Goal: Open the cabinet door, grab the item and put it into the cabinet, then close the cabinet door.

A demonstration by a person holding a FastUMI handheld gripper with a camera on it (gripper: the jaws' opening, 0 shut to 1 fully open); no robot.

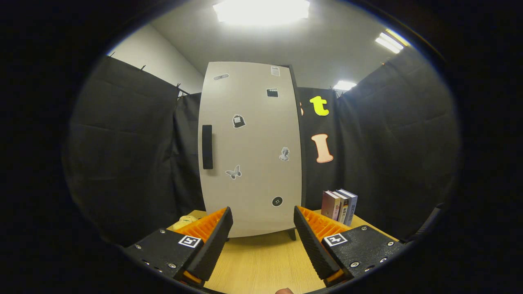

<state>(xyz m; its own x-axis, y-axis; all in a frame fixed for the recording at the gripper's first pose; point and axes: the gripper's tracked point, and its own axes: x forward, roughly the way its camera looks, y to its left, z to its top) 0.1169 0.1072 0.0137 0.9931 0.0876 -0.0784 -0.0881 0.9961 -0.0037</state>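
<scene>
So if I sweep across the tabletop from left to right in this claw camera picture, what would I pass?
Pale yellow object by the cabinet's left foot → cabinet door handle → cabinet door, shut → upright books. The open claw hangs in front, holding nothing.

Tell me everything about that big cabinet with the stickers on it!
The cabinet is tall and pale beige, smooth like painted board. Its door is shut. A dark upright handle sits near one edge, and small stickers dot the front, among them a butterfly. It stands upright on short dark feet on the wooden table, just beyond the open gripper, whose fingers touch nothing. Books stand apart beside it.
</scene>
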